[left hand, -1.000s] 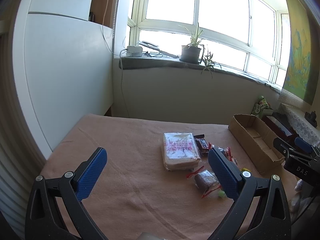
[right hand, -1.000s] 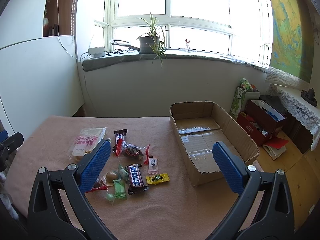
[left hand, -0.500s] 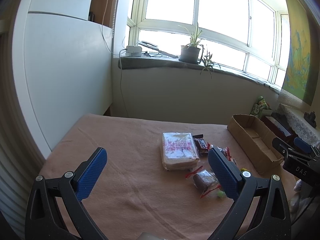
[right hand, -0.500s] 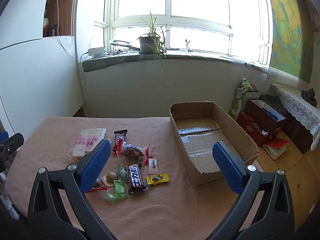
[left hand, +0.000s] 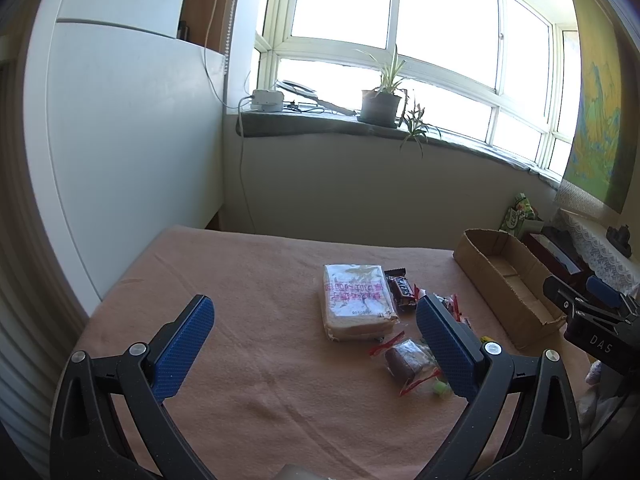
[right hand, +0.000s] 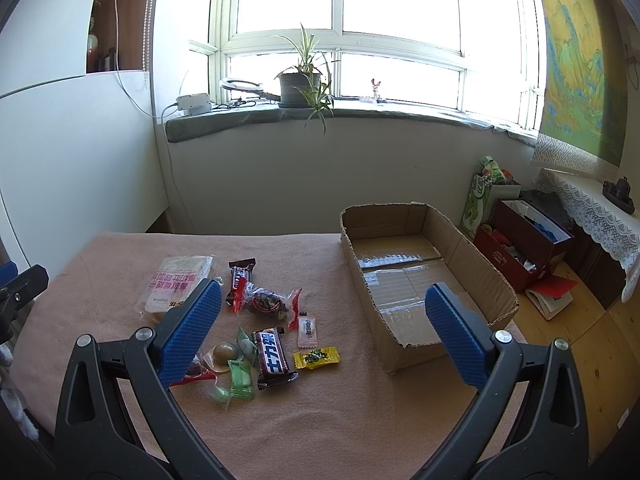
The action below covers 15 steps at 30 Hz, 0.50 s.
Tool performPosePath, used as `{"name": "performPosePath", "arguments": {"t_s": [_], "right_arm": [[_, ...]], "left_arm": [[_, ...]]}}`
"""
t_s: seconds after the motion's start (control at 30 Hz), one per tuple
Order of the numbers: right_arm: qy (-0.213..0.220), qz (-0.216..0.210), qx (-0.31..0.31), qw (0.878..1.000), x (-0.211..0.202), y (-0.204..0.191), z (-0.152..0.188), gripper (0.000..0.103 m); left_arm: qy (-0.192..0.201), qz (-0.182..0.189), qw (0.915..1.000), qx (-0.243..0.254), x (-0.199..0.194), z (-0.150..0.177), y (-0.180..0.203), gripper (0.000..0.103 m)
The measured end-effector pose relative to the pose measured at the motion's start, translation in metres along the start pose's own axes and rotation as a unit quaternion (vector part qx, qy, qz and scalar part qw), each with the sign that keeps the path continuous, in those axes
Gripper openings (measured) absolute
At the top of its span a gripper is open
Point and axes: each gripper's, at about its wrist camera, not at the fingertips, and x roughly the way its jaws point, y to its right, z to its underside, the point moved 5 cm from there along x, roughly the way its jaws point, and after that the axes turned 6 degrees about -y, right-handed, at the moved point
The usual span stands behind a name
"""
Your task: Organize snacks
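Right wrist view is showing the right gripper (right hand: pixel 322 322) hovering above a table covered in a pink cloth (right hand: pixel 328 420), its blue-padded jaws spread wide and holding nothing. Snacks are lying scattered on the cloth to the left of an open cardboard box (right hand: pixel 476 268), which is sitting empty at the table's right side. A clear-wrapped sandwich pack (right hand: pixel 176 280) with pink lettering is resting farthest left, partly hidden behind the left blue pad. Just right of it a dark chocolate bar (right hand: pixel 239 280) is touching a clear packet with red ends (right hand: pixel 266 302). Nearer the camera, a second chocolate bar (right hand: pixel 273 356) with white lettering is lying between a green candy (right hand: pixel 241 378) and a yellow candy (right hand: pixel 316 357), with a small white sachet (right hand: pixel 307 331) just beyond and a round brown sweet (right hand: pixel 224 353) to its left.

Left wrist view is showing the left gripper (left hand: pixel 314 340) likewise released, jaws wide apart over bare cloth, with the sandwich pack (left hand: pixel 354 300) lying between the pads farther off and a brown wrapped cake (left hand: pixel 406 360) near the right pad. A potted plant (right hand: pixel 302 80) is standing on the far windowsill.
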Motion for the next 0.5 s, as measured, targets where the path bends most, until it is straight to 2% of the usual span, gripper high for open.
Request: {"name": "performPosePath", "arguments": {"t_s": [0.5], "right_arm": [[-0.002, -0.001, 0.0, 1.0, 0.0009, -0.0002, 0.0007, 0.103]], "left_arm": [[-0.004, 0.002, 1.0, -0.001, 0.0049, 0.0005, 0.002, 0.101]]}}
